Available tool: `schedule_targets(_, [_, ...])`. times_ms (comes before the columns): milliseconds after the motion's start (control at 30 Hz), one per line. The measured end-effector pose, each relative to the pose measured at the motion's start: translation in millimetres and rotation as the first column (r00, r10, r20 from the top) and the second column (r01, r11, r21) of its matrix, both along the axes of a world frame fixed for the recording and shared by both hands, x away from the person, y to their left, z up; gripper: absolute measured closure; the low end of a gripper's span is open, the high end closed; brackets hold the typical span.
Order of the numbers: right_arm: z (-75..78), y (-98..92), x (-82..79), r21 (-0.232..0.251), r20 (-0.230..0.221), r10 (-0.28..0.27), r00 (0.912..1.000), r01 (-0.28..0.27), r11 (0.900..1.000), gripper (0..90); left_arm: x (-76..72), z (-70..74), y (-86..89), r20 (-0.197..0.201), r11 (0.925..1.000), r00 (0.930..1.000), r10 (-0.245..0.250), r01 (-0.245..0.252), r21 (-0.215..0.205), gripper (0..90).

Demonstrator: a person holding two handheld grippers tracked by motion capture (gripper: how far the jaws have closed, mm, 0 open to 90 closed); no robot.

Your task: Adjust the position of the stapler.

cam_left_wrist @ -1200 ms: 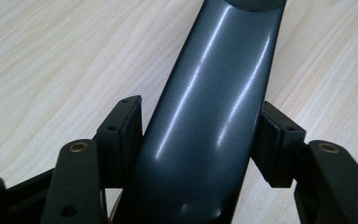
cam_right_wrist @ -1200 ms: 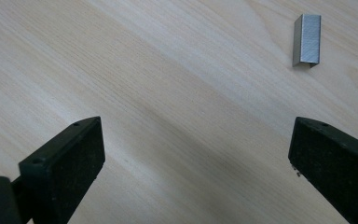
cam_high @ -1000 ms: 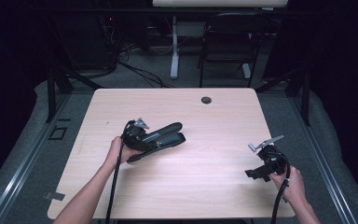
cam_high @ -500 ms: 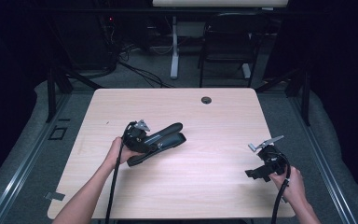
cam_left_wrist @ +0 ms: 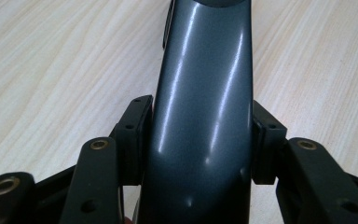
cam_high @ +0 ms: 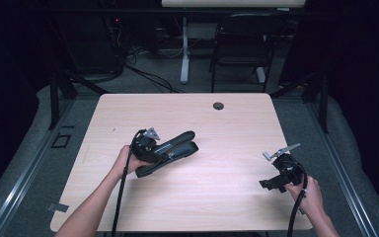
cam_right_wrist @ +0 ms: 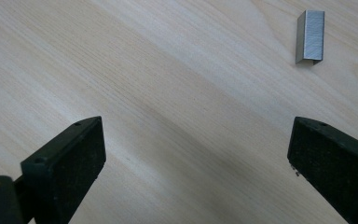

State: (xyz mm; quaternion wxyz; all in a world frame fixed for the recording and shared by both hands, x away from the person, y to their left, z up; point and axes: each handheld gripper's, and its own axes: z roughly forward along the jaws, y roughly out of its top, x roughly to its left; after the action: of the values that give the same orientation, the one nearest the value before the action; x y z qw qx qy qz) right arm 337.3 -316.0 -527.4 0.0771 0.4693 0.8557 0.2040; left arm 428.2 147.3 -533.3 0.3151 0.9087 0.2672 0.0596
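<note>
Dark room, chair and cabling behind; pale wood desk (cam_high: pixel 237 197) in the middle, grommet hole (cam_high: pixel 218 105) at its far edge.

Stapler (cam_high: pixel 170 150): dark grey, glossy, lying on the desk and reaching out ahead of the left gripper (cam_high: pixel 162 153). In the left gripper view its smooth body (cam_left_wrist: pixel 205 93) sits between the two pads, both pressed against its flanks, so the left gripper is pinching the stapler near the rear end. The jaws have just been closing, with the stapler between them.

Handling judgement: rigid, fairly heavy for its size, and the lacquered shell looks slippery. A hold across the narrow flanks as now seems sound; gripping well behind the middle will likely let the nose sag when lifted. The hinged top may swing if taken by the upper arm alone.

Right gripper (cam_high: pixel 271 183): rests low over the desk, well apart from the stapler, jaws spread wide, nothing between them. A small block of staples (cam_right_wrist: pixel 310 36) lies on the desk ahead of it and off to one side.
</note>
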Motion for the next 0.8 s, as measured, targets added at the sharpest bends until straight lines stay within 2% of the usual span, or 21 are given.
schedule_targets(667, [-0.1, -0.7, 0.7, -0.016, -0.016, 0.013, 0.9998, -0.013, 1.0, 4.0, -8.9, 1.3, -16.8, -0.006, 0.9966, 0.9966, -0.082, 0.082, 0.014, 51.2])
schedule_targets(800, [-0.6, 0.5, 0.3, 0.005, -0.011, 0.005, 0.9999, -0.005, 1.0, 4.1, -10.8, 1.2, -20.1, -0.007, 0.9951, 0.9952, -0.098, 0.098, 0.013, 51.2])
